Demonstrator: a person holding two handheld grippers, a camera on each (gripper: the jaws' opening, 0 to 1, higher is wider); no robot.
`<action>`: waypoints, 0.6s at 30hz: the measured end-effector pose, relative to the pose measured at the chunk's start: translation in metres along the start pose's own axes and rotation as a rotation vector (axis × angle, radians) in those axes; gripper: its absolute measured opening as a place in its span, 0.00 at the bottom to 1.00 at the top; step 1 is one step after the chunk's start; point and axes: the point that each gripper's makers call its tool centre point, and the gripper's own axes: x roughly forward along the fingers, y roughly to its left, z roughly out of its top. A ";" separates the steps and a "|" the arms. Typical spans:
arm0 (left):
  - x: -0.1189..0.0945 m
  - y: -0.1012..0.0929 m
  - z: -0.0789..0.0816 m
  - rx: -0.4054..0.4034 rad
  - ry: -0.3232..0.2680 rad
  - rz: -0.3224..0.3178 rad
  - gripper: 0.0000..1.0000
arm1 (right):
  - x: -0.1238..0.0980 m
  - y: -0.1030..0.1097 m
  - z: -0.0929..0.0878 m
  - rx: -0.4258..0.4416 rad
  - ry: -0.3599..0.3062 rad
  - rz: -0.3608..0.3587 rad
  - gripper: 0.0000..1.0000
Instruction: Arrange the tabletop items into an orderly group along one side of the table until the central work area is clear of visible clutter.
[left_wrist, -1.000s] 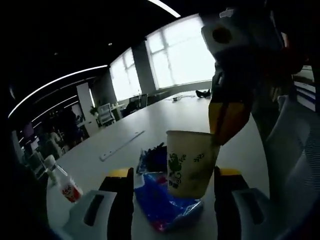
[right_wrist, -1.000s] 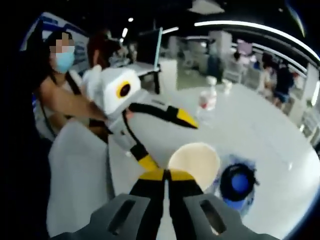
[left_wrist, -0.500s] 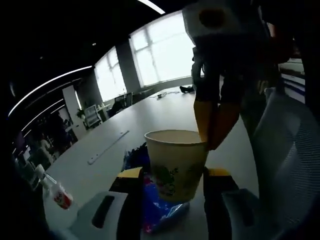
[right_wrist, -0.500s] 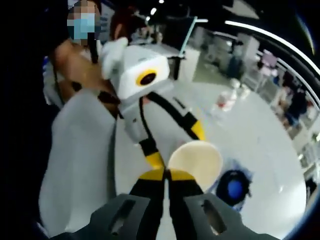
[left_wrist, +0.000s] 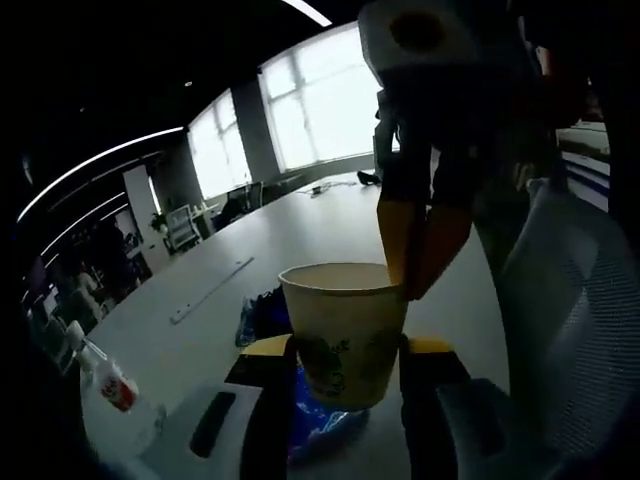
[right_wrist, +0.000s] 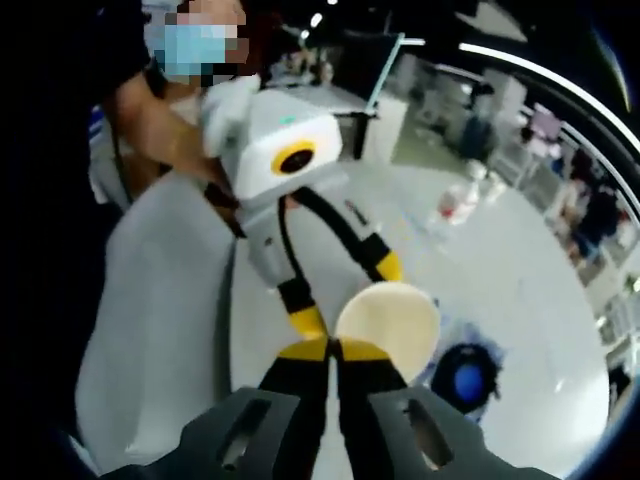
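In the left gripper view, our left gripper (left_wrist: 340, 355) brackets the paper cup (left_wrist: 343, 330) with jaws apart, closer than a second ago, above the blue wrapper (left_wrist: 318, 420) (bottle (left_wrist: 112, 385) nearby). In the right gripper view, our right gripper (right_wrist: 328, 350) stays pinched on the cup's rim, the cup lifted over the table (right_wrist: 520, 290), ready for placing aside.

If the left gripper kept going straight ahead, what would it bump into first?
Probably the paper cup: it sits right between the left gripper's open jaws. The right gripper pinches its rim. Depth is hard to judge.
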 end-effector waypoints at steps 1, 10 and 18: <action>0.000 0.000 0.000 -0.006 -0.006 0.000 0.39 | 0.000 0.000 0.000 -0.001 0.000 -0.001 0.00; -0.007 0.008 0.008 -0.076 -0.068 0.040 0.37 | -0.006 -0.009 0.012 0.126 -0.110 -0.040 0.04; -0.013 0.018 0.010 -0.132 -0.106 0.083 0.37 | -0.029 -0.054 0.032 0.405 -0.378 -0.220 0.45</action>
